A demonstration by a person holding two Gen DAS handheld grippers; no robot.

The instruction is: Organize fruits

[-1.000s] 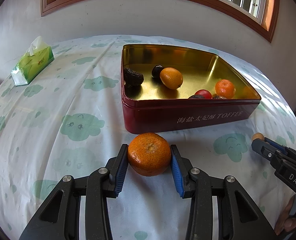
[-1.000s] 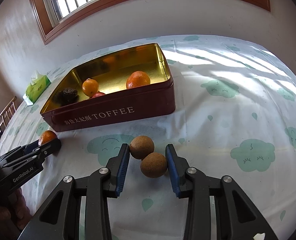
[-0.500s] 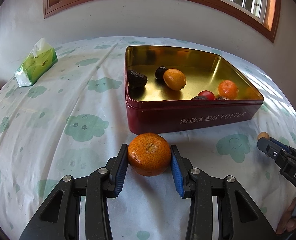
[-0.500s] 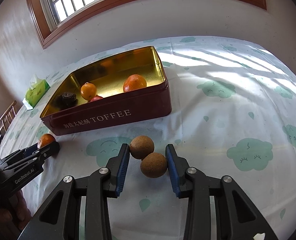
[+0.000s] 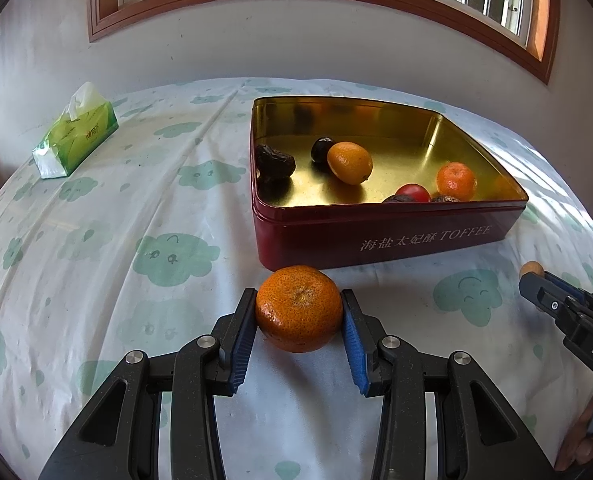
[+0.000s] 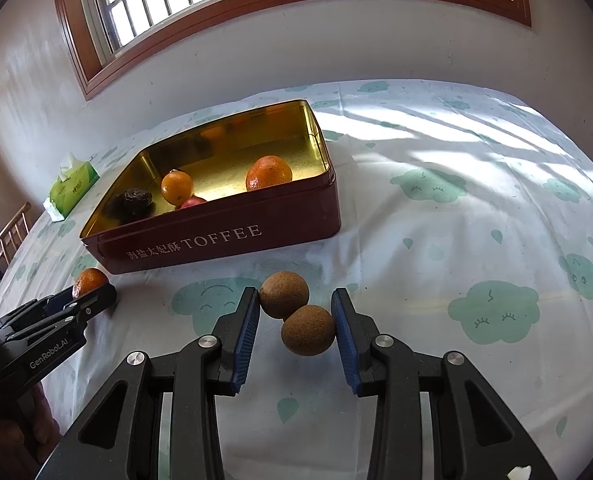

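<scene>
My left gripper [image 5: 298, 322] is shut on an orange mandarin [image 5: 298, 314], held just above the cloth in front of the red toffee tin [image 5: 384, 236]. My right gripper [image 6: 295, 320] is shut on two brown round fruits [image 6: 306, 330], squeezed side by side between the blue pads, in front of the tin [image 6: 216, 240]. The tin's gold inside holds an orange [image 5: 349, 162], a small mandarin [image 5: 456, 181], a red fruit [image 5: 413, 192] and dark dried fruits [image 5: 274, 163]. The left gripper also shows in the right wrist view [image 6: 92, 292], and the right gripper in the left wrist view [image 5: 536, 280].
A green tissue pack [image 5: 76, 136] lies at the far left of the table, which is covered by a white cloth with green cloud prints [image 5: 96, 240]. A wall with a wood-framed window stands behind. A chair [image 6: 12, 232] stands at the left edge.
Both grippers have risen a little with their fruit still held. The tin now sits lower and slightly farther off in both views.
</scene>
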